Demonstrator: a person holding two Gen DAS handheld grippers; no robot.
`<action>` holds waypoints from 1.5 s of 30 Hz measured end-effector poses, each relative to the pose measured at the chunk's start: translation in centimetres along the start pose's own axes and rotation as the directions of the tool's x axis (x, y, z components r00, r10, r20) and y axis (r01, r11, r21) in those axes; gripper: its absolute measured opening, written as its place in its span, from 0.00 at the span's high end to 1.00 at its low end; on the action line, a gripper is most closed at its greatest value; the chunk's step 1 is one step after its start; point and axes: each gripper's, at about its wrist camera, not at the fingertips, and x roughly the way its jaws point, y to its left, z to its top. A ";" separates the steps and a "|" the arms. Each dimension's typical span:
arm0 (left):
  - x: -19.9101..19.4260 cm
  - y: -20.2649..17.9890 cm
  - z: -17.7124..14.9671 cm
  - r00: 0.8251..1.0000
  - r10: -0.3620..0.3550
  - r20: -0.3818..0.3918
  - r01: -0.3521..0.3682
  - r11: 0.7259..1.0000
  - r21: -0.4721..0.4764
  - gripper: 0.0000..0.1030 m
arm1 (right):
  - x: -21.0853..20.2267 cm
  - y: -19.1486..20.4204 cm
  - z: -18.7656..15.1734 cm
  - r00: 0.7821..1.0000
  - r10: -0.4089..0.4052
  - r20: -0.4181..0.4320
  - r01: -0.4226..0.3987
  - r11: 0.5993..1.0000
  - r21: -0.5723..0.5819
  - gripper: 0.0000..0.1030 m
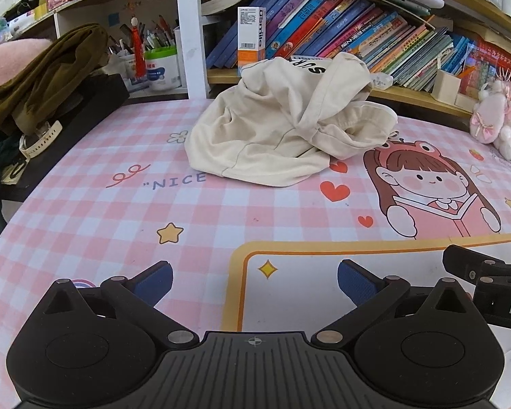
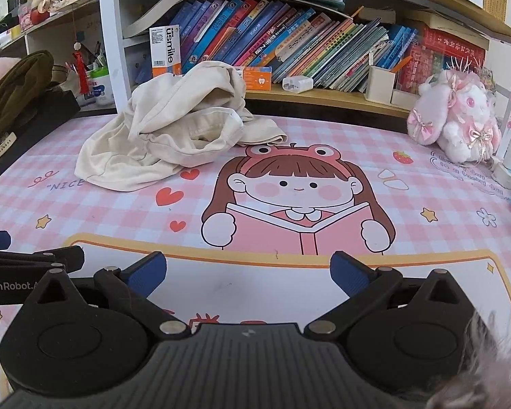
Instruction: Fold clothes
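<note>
A crumpled cream garment (image 1: pixel 282 126) lies in a heap at the back of the pink checked desk mat (image 1: pixel 102 211), against the bookshelf. In the right wrist view the same cream garment (image 2: pixel 167 136) sits at the far left. My left gripper (image 1: pixel 253 281) hovers over the mat's near part, well short of the garment, open with nothing between its blue pads. My right gripper (image 2: pixel 247 272) is likewise open and empty, over the white panel of the mat (image 2: pixel 289 293). Each gripper shows at the edge of the other's view: the right gripper (image 1: pixel 494 272), the left gripper (image 2: pixel 24 266).
An olive garment (image 1: pixel 47 78) is piled on a black box at the left, with a white watch (image 1: pixel 39 139) below it. A bookshelf (image 1: pixel 340 41) runs along the back. A plush toy (image 2: pixel 460 116) stands at the right. Pen cups (image 1: pixel 160 64) sit on the shelf.
</note>
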 end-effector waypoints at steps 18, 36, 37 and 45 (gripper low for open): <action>0.0 -0.1 0.1 1.000 -0.002 -0.007 0.003 1.000 0.014 0.00 | -0.2 -0.3 -0.1 1.000 -0.021 0.004 0.021 1.000 0.016 0.00; 0.3 0.0 0.3 1.000 -0.017 -0.013 0.017 0.999 0.029 0.00 | 0.2 -0.2 0.0 1.000 -0.024 -0.008 0.025 0.999 0.021 0.00; 0.3 -0.1 0.3 1.000 -0.018 -0.014 0.018 0.999 0.031 0.00 | 0.2 -0.2 0.0 1.000 -0.024 -0.008 0.024 1.000 0.021 0.00; 0.5 -0.1 0.2 1.000 -0.017 -0.020 0.018 0.999 0.033 0.00 | 0.4 -0.3 0.0 1.000 -0.021 -0.016 0.021 0.999 0.024 0.00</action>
